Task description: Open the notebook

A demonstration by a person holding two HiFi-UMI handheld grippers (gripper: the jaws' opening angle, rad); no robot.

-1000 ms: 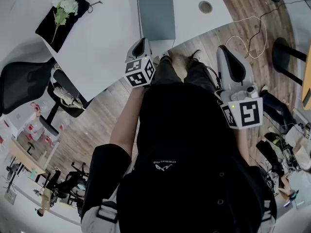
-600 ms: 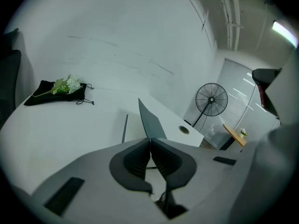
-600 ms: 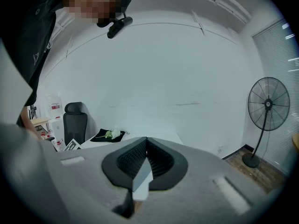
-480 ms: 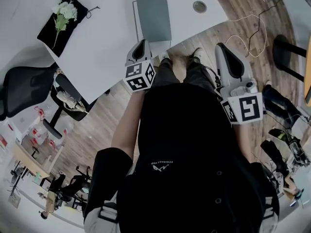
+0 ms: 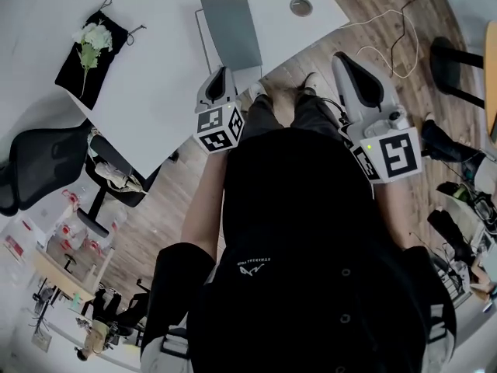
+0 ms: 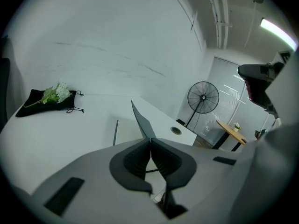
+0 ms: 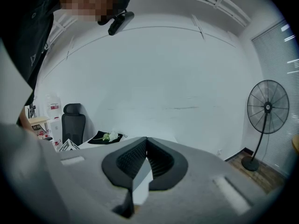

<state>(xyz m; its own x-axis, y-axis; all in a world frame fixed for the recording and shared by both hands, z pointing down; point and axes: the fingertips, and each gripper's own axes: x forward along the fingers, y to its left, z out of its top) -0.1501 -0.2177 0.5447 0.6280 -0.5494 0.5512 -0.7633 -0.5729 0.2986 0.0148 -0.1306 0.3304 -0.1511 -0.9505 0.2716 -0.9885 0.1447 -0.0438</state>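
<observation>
Notebook (image 5: 231, 31) partly behind left gripper (image 5: 220, 76)

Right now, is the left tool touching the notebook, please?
Touching. The left gripper view shows the left tool shut on the notebook, whose raised cover runs straight into its closed jaws.

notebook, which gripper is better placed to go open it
Left. The left gripper is at the table edge, with the notebook right ahead of its shut jaws. The right gripper is off to the side, over the floor, farther from it.
</observation>
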